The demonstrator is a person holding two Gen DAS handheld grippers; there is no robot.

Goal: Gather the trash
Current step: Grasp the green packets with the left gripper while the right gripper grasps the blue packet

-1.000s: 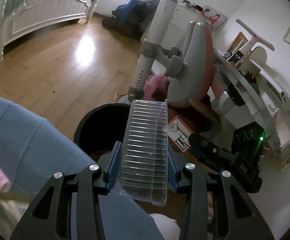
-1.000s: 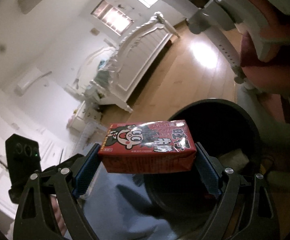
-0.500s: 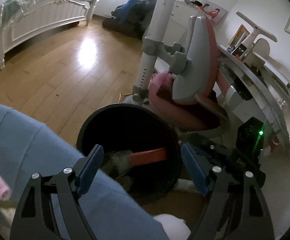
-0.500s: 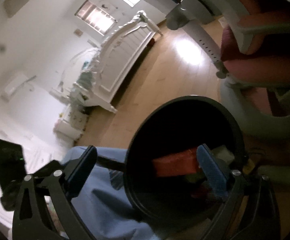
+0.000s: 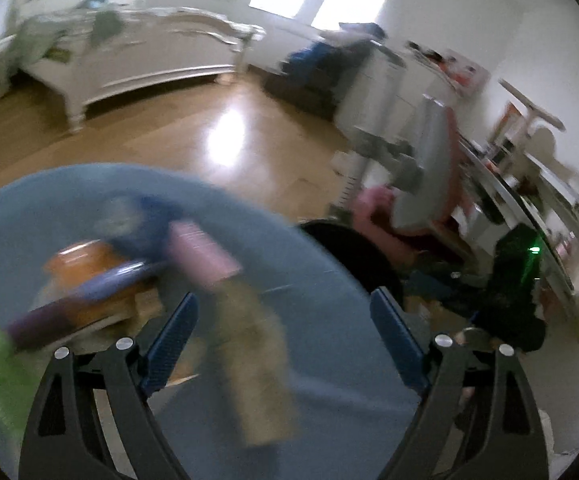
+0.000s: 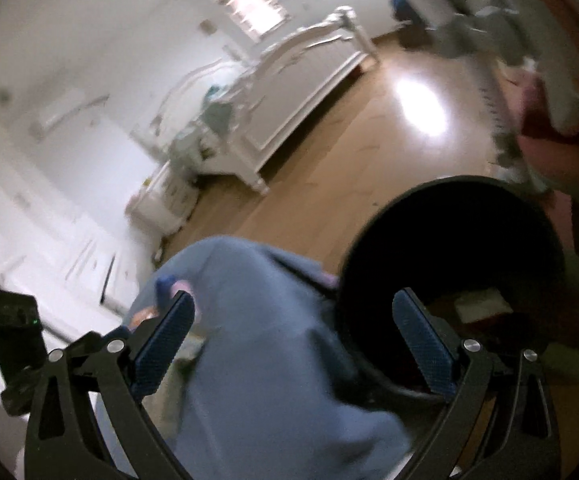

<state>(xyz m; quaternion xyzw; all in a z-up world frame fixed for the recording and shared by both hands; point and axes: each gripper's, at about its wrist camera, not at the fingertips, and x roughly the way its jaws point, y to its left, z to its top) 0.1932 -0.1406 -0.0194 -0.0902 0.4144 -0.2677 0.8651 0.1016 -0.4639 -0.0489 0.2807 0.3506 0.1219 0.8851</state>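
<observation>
A bedroom with a wooden floor spreads out ahead of me, blurred in both views, with a white bed against the far wall on the left and bright windows behind it. In my left wrist view a round surface under a blue cloth fills the lower half; on its left lie smeared items, an orange container, something purple and a pink-topped tan piece, too blurred to name closely. My left tongs hang above that cloth with the jaws spread wide, having just been opening, and nothing sits between them. To the right the black trash bin peeks out beside the surface, near a pink and grey chair and a cluttered desk. In my right wrist view the same blue cloth lies left of the bin, whose dark mouth holds pale and reddish trash. My right tongs are spread wide and empty, straddling cloth and bin rim.
</observation>
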